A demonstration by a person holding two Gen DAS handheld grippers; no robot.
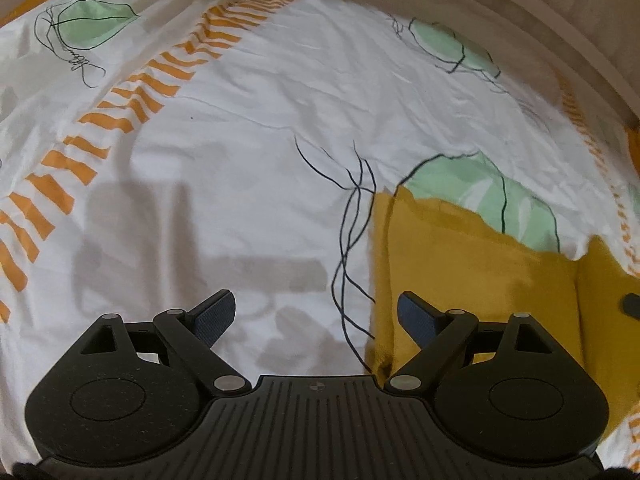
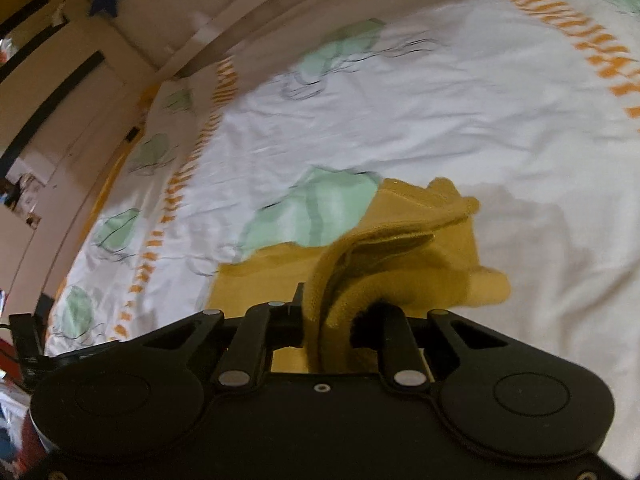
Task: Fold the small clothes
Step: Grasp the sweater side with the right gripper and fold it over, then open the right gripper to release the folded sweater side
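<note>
Right gripper (image 2: 340, 320) clamps 1 mustard garment (image 2: 400, 240); left gripper (image 1: 316, 316) wide, empty.

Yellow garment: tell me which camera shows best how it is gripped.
The right wrist view: the right gripper is shut on a bunched fold of the yellow garment. The left wrist view shows only its flat part, beside the open left gripper.

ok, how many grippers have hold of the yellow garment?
1. The right gripper is shut on the yellow garment, lifting a fold of it off the bedsheet; the left gripper is open, empty, beside it.
</note>
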